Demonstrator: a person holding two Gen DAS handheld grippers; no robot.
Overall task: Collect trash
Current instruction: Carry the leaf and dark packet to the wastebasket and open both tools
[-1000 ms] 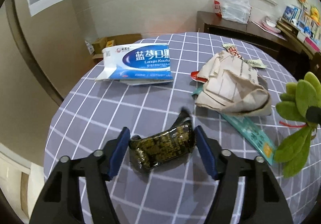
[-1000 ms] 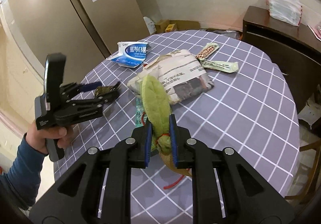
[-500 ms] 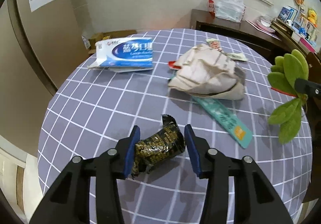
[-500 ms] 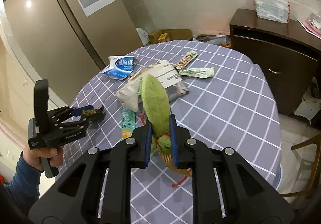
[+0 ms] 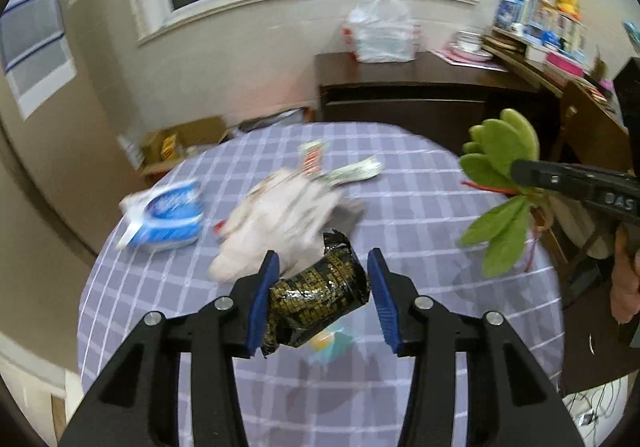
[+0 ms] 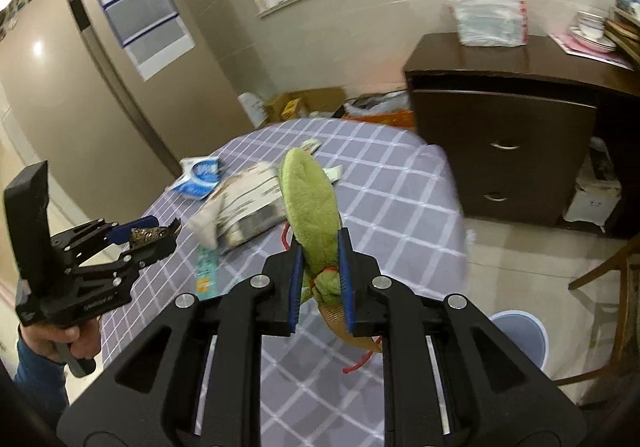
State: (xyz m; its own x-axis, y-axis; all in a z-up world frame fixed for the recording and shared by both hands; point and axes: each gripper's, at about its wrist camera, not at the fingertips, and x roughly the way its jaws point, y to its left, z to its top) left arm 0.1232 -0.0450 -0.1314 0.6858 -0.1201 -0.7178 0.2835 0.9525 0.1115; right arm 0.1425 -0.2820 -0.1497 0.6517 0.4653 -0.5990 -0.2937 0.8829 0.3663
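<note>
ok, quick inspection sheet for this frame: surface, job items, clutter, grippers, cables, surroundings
Surface: round table under a grey checked cloth.
Job's things: black-and-gold wrapper lifted off the cloth; green leafy plush lifted too.
Clutter: blue-and-white pack, crumpled paper bag, two snack wrappers, teal strip, all on the table.
Grippers: left gripper shut on the wrapper; right gripper shut on the plush's base.
Cables: thin wires on the floor, blurred.
Surroundings: dark drawer cabinet with a white plastic bag on top, window, blue-rimmed bin on the floor.
</note>
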